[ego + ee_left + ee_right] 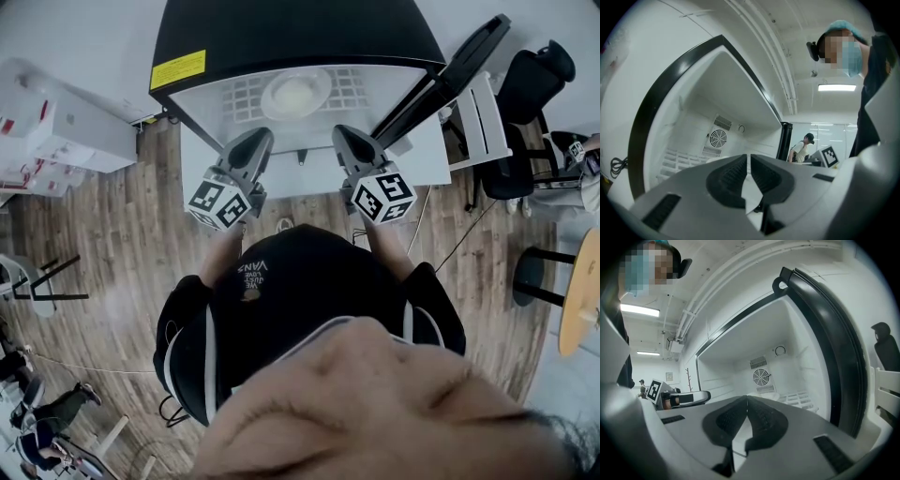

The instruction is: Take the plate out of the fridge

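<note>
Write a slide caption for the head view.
Left gripper and right gripper, both shut and empty, point at the open fridge, where a white plate sits on the wire shelf.

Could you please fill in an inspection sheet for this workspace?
Surface: wire shelf inside the open fridge.
Job's things: plate on the shelf, untouched.
Clutter: nothing seen on the shelf.
Grippers: left gripper and right gripper both shut, empty, in front of the fridge opening.
Cables: black cable on the wooden floor at right.
Surroundings: office chair, stool and round table at right; white boxes at left.
</note>
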